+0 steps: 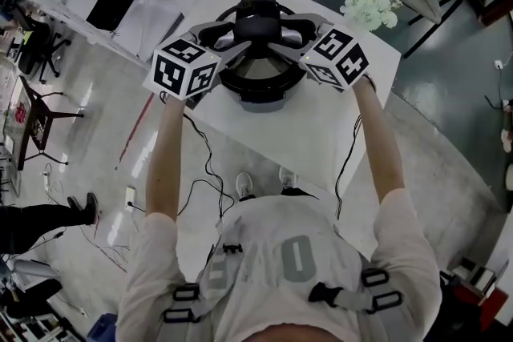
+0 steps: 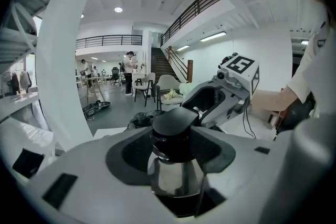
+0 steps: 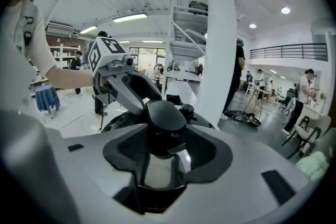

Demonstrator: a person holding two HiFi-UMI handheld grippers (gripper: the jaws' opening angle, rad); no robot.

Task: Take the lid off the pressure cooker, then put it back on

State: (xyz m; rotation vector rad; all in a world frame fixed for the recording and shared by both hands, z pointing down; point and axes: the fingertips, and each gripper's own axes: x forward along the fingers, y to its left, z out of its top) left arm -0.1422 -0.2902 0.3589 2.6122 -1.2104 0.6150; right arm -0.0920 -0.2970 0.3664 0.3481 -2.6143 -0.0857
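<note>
Domed black knob [image 2: 176,124], gleaming steel lid [image 2: 173,180]

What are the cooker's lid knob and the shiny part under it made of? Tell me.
The knob looks like hard plastic: matte black, only a dull sheen. The shiny part is probably polished steel: mirror-like, showing bright reflections.

White table [image 1: 321,132] on grey floor [image 1: 449,92], staircase [image 2: 159,60] and chairs [image 2: 143,86] beyond
</note>
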